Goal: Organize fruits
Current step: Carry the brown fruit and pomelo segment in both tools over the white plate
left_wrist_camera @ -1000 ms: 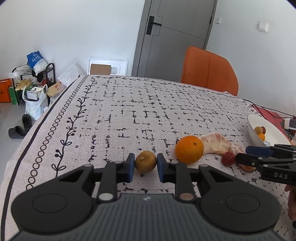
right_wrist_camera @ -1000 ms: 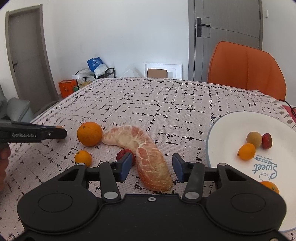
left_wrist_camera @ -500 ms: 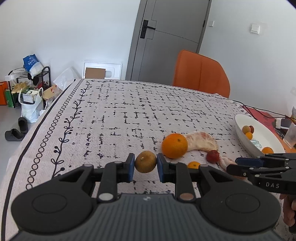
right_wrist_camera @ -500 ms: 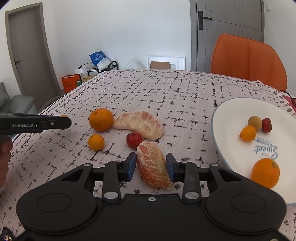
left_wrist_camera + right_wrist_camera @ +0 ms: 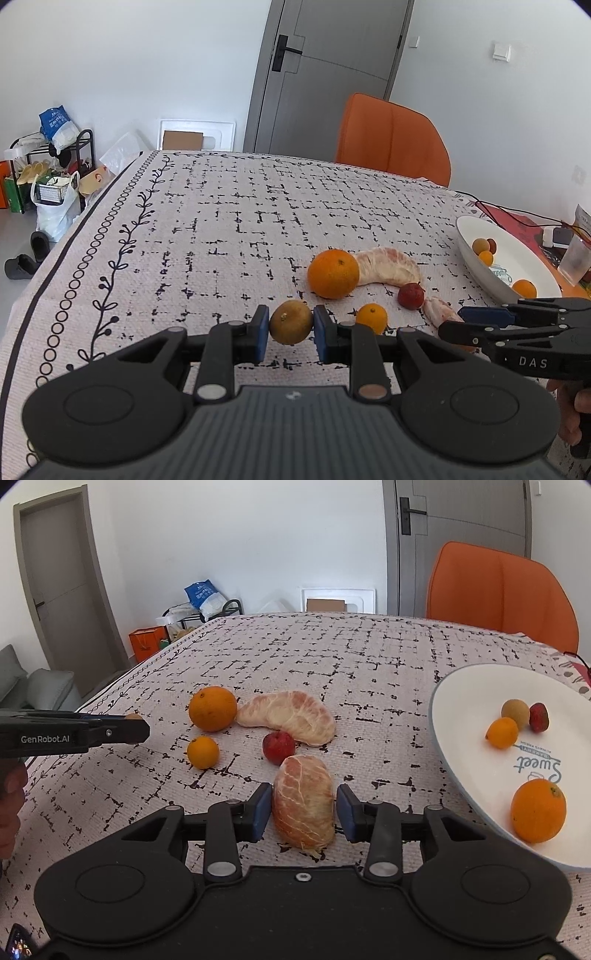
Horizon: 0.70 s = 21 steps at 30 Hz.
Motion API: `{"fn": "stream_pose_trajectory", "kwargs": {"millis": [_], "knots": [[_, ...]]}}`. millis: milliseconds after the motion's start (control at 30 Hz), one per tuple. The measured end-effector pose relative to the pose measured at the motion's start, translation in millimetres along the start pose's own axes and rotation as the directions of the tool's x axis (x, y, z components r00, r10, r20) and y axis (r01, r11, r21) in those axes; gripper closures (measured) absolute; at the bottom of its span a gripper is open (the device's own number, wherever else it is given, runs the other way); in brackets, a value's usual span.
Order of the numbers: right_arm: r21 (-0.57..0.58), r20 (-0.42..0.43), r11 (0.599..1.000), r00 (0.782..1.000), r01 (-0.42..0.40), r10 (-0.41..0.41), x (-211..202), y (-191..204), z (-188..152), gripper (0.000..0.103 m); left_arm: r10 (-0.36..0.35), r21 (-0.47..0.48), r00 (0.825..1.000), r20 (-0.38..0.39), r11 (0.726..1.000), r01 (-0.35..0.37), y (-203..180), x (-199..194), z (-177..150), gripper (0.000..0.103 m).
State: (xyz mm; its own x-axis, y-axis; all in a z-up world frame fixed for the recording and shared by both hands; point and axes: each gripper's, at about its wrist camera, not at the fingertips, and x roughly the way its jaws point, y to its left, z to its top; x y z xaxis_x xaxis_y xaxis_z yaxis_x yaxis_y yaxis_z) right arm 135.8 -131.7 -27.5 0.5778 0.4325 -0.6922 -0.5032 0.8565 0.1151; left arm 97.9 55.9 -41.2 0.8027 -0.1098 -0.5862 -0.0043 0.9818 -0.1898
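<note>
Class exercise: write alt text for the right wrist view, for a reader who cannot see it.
The right tongs grip a peeled pomelo segment above a patterned tablecloth. Beyond lie another segment, two oranges and a red fruit; a white plate at right holds four fruits.

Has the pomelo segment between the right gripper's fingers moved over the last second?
Yes. The pomelo segment has separated from the other segment, pulled nearer the camera.

We see bright, even daylight in both views, with soft shadows close under the large orange (image 5: 212, 709) on the desk (image 5: 332, 653). Fisheye bending curves the door (image 5: 325, 74) behind it; corners darken.
</note>
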Motion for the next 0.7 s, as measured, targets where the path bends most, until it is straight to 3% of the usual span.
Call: {"fn": "stream_pose_trajectory", "kwargs": {"millis": [200, 700], "knots": [[-0.017, 0.005, 1.0, 1.0, -0.004, 0.004, -1, 1, 0, 0.071, -0.007, 0.008, 1.0, 0.0, 1.0, 0.007, -4, 0, 1, 0.079], [0.005, 0.096, 1.0, 0.995, 0.007, -0.007, -35, -7, 2, 0.072, -0.034, 0.048, 0.999, 0.038, 0.998, 0.032, -26, -13, 9, 0.079]]}}
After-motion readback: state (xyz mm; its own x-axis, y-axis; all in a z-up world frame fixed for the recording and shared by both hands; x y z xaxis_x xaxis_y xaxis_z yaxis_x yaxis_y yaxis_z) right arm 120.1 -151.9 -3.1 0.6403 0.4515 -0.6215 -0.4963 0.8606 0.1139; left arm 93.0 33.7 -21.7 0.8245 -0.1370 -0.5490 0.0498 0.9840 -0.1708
